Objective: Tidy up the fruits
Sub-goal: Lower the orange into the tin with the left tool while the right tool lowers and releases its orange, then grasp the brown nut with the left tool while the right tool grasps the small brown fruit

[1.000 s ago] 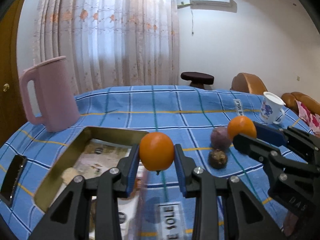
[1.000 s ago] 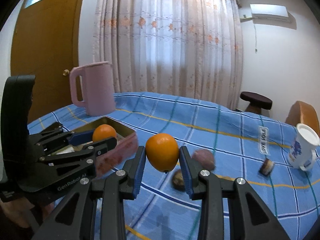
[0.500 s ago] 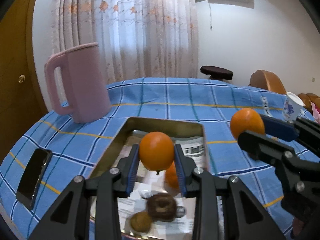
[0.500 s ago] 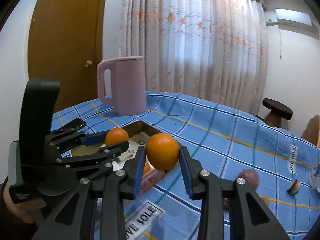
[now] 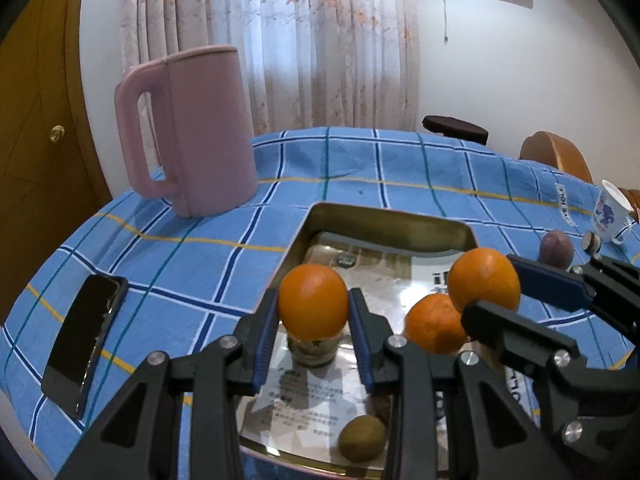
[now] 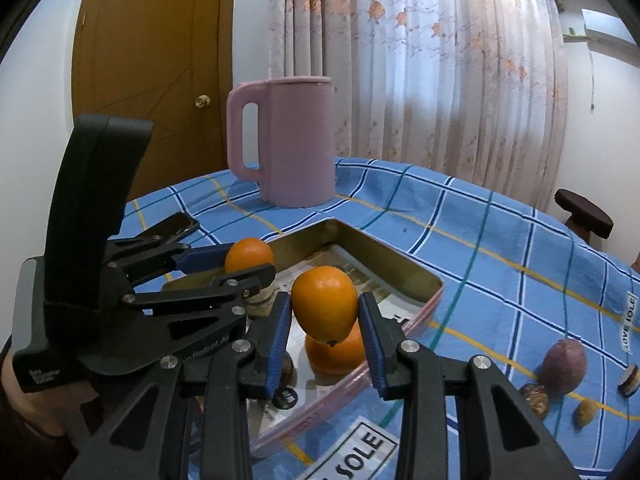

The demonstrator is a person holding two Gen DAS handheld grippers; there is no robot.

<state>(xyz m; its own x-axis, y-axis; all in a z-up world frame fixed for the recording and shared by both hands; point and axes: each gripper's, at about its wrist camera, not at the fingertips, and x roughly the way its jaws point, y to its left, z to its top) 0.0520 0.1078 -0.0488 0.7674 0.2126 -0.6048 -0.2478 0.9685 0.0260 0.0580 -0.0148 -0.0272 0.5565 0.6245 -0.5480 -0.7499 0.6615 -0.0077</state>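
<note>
- Left gripper point(image 5: 313, 320) jaws gripped an orange point(image 5: 313, 305) above the tin point(image 5: 390, 222).
- Right gripper point(image 6: 325, 322) jaws gripped another orange point(image 6: 324, 303) above the tin.

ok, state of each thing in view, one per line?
left gripper: shut on an orange
right gripper: shut on a second orange
tin tray: open, a third orange lying inside
purple fruit: on the cloth, outside the tray
pink jug: upright

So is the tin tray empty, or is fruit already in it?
Not empty: the tin tray already holds a loose orange, a small brownish fruit, and another dark fruit partly hidden.
</note>
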